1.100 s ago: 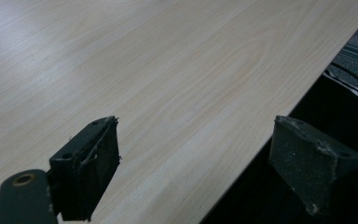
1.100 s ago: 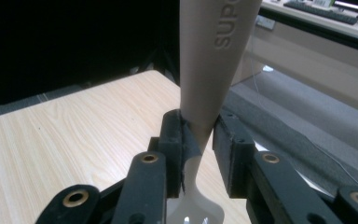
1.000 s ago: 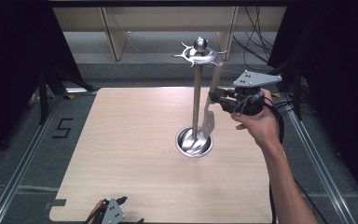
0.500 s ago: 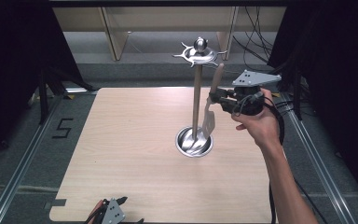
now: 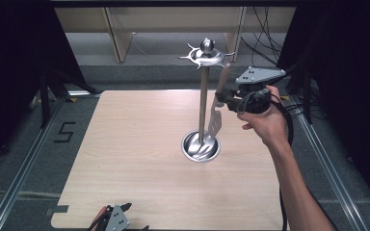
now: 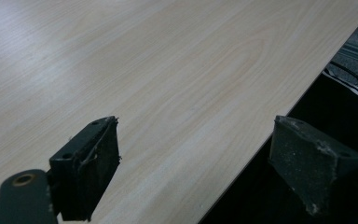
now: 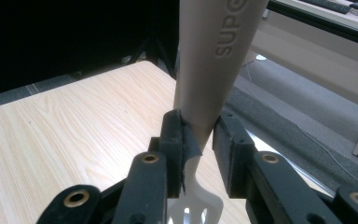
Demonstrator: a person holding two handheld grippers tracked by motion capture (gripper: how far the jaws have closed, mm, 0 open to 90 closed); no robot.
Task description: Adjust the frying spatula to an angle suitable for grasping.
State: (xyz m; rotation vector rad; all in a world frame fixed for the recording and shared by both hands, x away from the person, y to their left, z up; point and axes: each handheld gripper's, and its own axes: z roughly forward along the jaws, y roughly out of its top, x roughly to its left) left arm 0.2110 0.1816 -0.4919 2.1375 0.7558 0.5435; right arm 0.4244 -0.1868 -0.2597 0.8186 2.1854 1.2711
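Observation:
A slotted spatula [image 5: 215,122] with a beige handle [image 7: 209,60] hangs upright beside the pole of a metal utensil stand [image 5: 203,101]. Its blade is above the stand's round base [image 5: 201,147], and the handle's top reaches just under the hooked crown [image 5: 206,55]. My right gripper [image 5: 224,96] is shut on the handle partway along; in the right gripper view [image 7: 199,140] both pads press it, and the white blade [image 7: 196,210] shows below. My left gripper [image 5: 120,214] rests at the table's near edge. Its jaws [image 6: 196,168] stand open with nothing between them.
The wooden table [image 5: 135,139] is bare around the stand. Its edge runs between my left fingers [image 6: 86,177], with dark floor beyond. Shelving [image 5: 120,33] and cables [image 5: 270,53] lie behind the table, and metal rails [image 5: 24,168] run along both sides.
My right gripper and the spatula have edged slightly upward beside the stand. The left gripper has not moved.

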